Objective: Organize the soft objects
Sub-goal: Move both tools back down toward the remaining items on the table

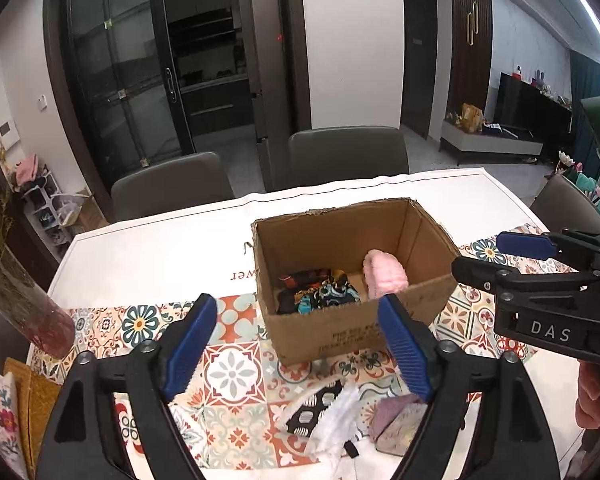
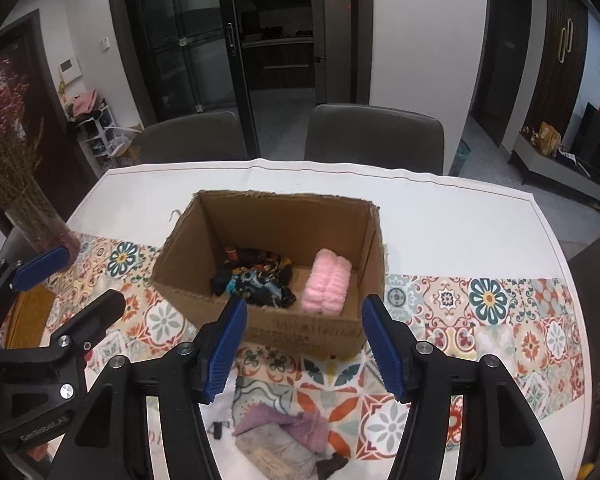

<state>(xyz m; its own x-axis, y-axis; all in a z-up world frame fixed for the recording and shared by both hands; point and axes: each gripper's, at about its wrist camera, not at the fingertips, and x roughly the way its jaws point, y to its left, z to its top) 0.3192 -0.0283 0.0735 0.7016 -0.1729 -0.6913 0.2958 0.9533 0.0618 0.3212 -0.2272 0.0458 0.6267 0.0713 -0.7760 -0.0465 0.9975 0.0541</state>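
behind the table stood grey dining chairs and dark glass doors, and the tabletop (image 2: 440,216) itself wore a white cloth with a patterned tile runner under your tools.

your right gripper (image 2: 304,344) hung wide apart and held nothing, its blue pads framing the near wall of the cardboard box (image 2: 300,332). directly below its fingers, nearest you, lay the mauve cloth (image 2: 296,426) crumpled on top of a flat grey bundle. it looked light and limp, likely to sag and trail, so you would have done best to pinch it at the raised fold in its middle rather than at a loose corner.

your left gripper (image 1: 300,344) was spread just as wide and also empty. under it and slightly to its right lay a black-and-white patterned fabric (image 1: 320,400) tangled with a white lacy piece (image 1: 340,416); thin and slippery-looking, they may come up together unless you grip one bunched ridge.

ahead of both grippers, inside the box, a fluffy pink roll (image 2: 326,286) leaned by the right wall, and dark printed cloths (image 2: 256,280) lay heaped to its left. beyond the left gripper's left side stood a vase of dried flowers (image 1: 20,292).
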